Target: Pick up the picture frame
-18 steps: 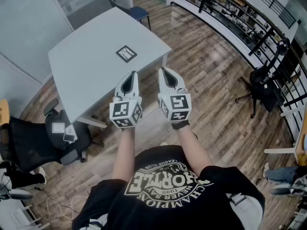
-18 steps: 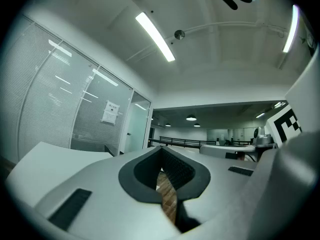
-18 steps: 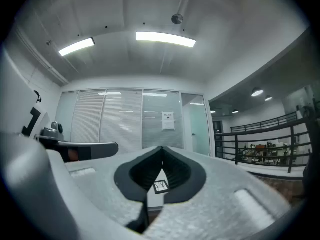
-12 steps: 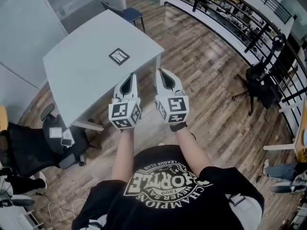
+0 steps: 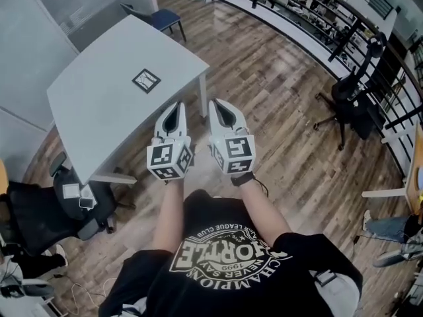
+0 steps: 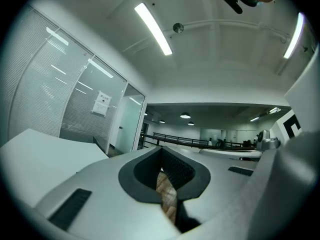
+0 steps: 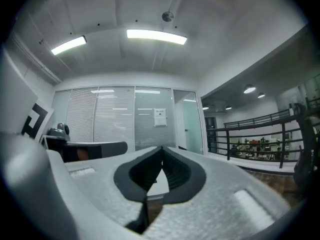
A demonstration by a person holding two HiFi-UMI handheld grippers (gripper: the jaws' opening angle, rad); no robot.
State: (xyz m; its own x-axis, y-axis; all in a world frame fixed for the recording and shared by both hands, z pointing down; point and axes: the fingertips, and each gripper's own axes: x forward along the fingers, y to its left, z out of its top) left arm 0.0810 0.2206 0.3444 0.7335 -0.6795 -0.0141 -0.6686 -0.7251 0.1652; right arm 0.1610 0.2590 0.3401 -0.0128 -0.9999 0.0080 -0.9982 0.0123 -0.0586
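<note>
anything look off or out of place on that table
Nothing stands out. The picture frame lies flat on the grey table, roughly square with its edges. It is the only thing on the table, and nothing looks spilled or broken.

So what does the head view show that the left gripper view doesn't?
Only the head view shows the picture frame, lying flat on the grey table, plus the person's black shirt and a black office chair. Only the left gripper view shows the ceiling lights and a paper notice on the glass wall. Both show the left gripper, jaws together and holding nothing, the wooden floor and the black railing.
</note>
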